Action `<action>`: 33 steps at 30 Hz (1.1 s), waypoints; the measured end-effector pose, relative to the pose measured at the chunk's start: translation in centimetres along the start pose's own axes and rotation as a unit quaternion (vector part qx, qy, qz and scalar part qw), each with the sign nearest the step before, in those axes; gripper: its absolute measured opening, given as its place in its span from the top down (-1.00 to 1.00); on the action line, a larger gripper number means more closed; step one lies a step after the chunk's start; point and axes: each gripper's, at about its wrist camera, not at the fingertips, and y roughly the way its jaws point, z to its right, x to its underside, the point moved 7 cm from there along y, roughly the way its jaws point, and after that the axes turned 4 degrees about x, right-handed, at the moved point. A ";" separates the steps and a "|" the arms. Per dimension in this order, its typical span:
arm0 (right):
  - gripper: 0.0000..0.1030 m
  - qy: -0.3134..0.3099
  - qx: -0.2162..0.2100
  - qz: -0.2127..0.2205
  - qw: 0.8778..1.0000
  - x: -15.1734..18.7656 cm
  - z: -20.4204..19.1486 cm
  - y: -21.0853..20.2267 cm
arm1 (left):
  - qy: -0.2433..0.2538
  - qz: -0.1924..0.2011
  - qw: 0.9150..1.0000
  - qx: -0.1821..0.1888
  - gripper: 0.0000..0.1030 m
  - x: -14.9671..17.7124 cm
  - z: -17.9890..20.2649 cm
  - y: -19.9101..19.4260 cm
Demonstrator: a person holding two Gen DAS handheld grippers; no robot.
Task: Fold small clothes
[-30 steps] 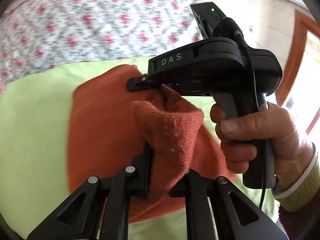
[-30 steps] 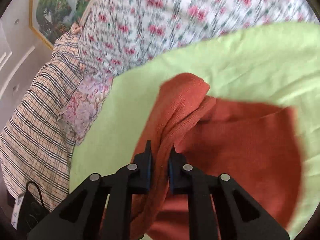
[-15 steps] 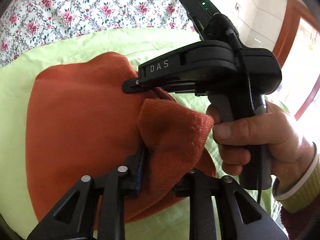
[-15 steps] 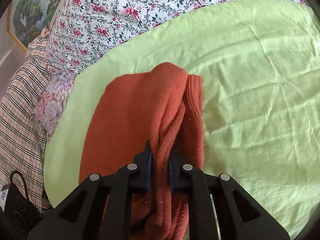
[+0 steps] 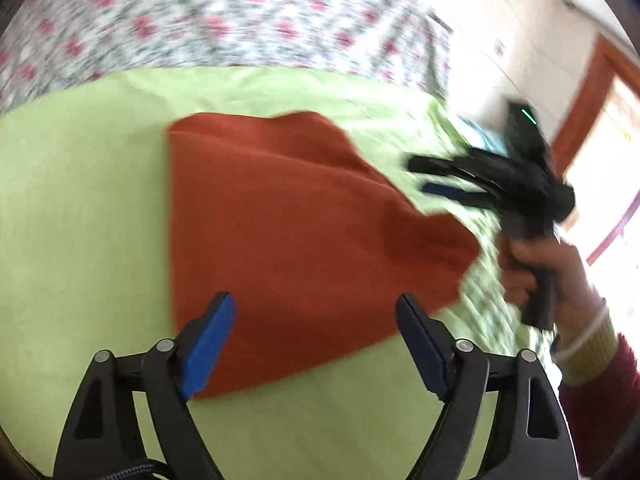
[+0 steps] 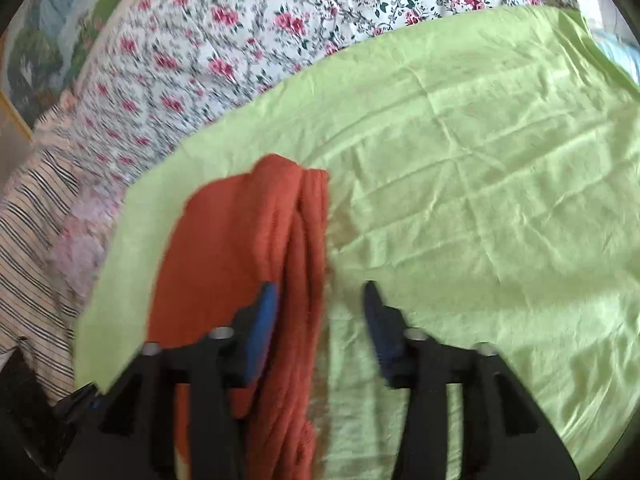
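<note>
On the light green sheet (image 5: 80, 208) spread over a bed lies the rust-orange knitted garment (image 5: 288, 240), folded into a roughly flat shape with one straight edge toward the left of the left wrist view and a pointed corner reaching to the right. Below it in that view the left gripper (image 5: 316, 320) has its two black fingers spread wide, blue pads (image 5: 208, 336) facing inward, with nothing between them; the left pad overlaps the garment's near edge in the picture, though whether it touches the knit I cannot tell. Further right, blurred, the right gripper (image 5: 424, 178) is held in the person's right hand (image 5: 536, 264), its fingers parted and empty, just beyond the garment's right corner. From the right wrist view the same gripper (image 6: 320, 312) stands open, holding nothing: the garment's bunched, ribbed folded edge (image 6: 304, 264) runs up between the fingers close to the left one, and bare green sheet shows by the right one. Behind the sheet lies a white bedcover printed with pink flowers (image 6: 280, 24), and at far left a striped cloth (image 6: 32, 216)
</note>
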 end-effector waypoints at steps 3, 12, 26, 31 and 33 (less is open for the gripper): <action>-0.49 -0.001 -0.027 -0.006 1.000 0.3 -0.8 0.0 | -0.074 -0.022 0.996 0.031 -0.64 -0.7 -4.0 1.3; -0.49 0.016 -0.047 -0.072 0.996 1.7 -1.6 4.3 | -0.172 -0.070 0.979 0.084 -0.63 -2.9 -9.5 7.8; 0.48 -0.022 -0.097 -0.061 0.993 3.2 -8.7 3.6 | -0.132 0.016 0.989 0.062 0.45 -3.4 -10.2 -1.0; 0.49 -0.058 -0.165 -0.064 0.983 5.4 -15.8 4.6 | -0.142 0.042 0.989 0.023 0.45 -0.3 -14.2 -8.3; 0.49 -0.066 -0.187 -0.077 0.977 6.9 -18.1 5.6 | -0.153 0.039 0.987 0.010 0.45 1.5 -15.8 -9.7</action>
